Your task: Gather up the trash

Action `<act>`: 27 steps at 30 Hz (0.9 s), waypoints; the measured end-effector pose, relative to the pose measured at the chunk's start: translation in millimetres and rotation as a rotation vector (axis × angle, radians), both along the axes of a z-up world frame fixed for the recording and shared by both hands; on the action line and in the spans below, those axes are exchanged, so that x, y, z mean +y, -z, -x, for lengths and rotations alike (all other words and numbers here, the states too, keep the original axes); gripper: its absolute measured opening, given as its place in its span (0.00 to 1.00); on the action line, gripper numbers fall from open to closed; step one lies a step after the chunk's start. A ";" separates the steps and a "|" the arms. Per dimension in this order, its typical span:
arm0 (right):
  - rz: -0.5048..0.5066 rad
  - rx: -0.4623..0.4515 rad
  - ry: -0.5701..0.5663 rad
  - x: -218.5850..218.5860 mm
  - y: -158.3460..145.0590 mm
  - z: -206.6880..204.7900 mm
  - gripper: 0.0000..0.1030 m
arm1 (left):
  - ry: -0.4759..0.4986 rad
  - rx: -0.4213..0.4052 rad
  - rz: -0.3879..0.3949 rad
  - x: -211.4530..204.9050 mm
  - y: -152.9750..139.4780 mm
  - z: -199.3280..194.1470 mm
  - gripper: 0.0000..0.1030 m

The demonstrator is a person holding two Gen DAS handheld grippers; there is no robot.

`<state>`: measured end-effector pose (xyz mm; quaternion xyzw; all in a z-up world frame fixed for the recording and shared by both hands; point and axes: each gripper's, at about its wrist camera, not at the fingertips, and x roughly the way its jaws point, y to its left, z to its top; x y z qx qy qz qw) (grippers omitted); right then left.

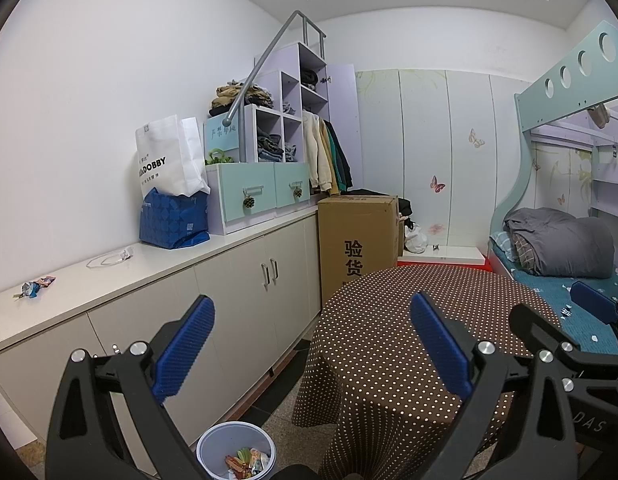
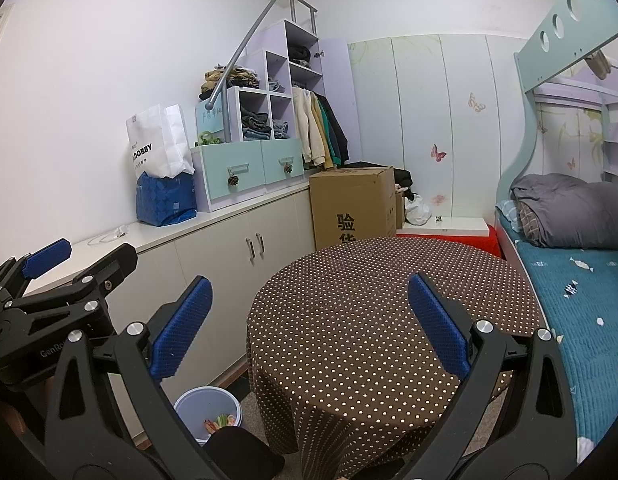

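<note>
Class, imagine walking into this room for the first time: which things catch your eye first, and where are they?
The round table in its brown polka-dot cloth fills the middle, framed by the open right claw. Left of it on the floor stands a pale bin holding colourful wrappers, and one crumpled wrapper lies on the white counter.

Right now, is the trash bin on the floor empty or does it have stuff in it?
Not empty. The bin stands upright by the table, and colourful wrappers lie at its bottom. It looks far from full.
</note>
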<state>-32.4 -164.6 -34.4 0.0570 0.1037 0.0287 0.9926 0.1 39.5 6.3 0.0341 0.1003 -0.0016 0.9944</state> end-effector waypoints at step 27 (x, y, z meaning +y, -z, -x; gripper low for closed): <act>-0.009 0.023 0.001 10.3 3.0 0.6 0.93 | 0.003 0.006 0.000 4.0 2.5 -2.0 0.94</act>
